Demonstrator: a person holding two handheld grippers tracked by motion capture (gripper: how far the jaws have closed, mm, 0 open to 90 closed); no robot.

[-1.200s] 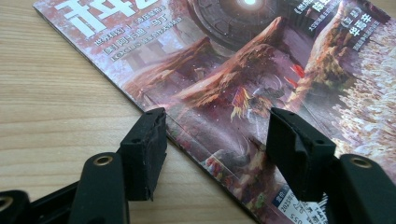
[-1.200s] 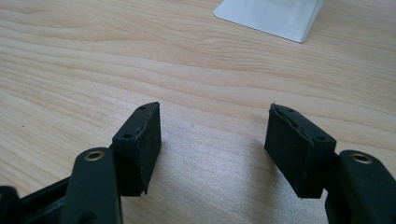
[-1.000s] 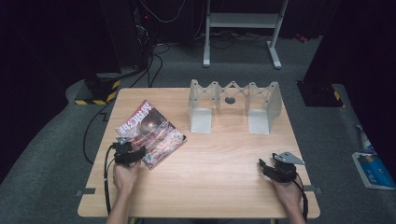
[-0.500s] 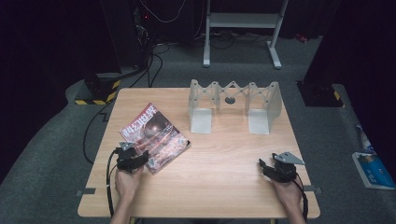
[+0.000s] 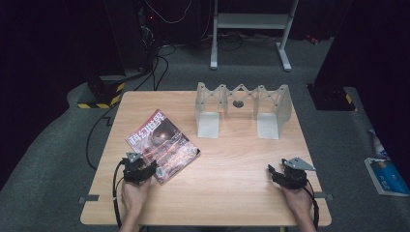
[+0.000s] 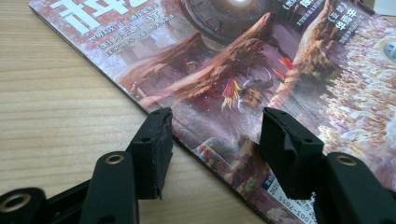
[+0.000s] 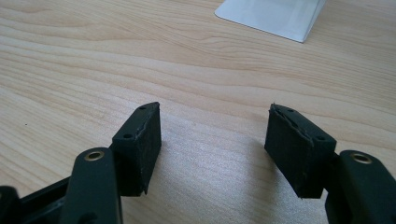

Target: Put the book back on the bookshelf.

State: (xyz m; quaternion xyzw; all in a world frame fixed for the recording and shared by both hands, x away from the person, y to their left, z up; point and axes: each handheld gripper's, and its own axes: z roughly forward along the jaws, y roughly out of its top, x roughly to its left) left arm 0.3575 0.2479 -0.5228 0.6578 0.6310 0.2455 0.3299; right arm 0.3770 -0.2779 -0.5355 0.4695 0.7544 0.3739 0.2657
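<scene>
The wooden table [image 5: 232, 159] takes up the middle of the dark room, and toward its far edge stands a pale grey folding rack [image 5: 241, 110] on two box-like feet. A magazine [image 5: 162, 144] with a reddish cover lies flat on the table's left half, turned askew, its near corner toward the person. The left gripper [image 5: 145, 170] rests low at that corner; its jaws have just been closing, yet a gap remains, one pad beside the magazine's edge over bare wood and the other above the cover, neither pressing. The right gripper [image 5: 276, 175] sits well apart at the right, jaws spread over bare wood
</scene>
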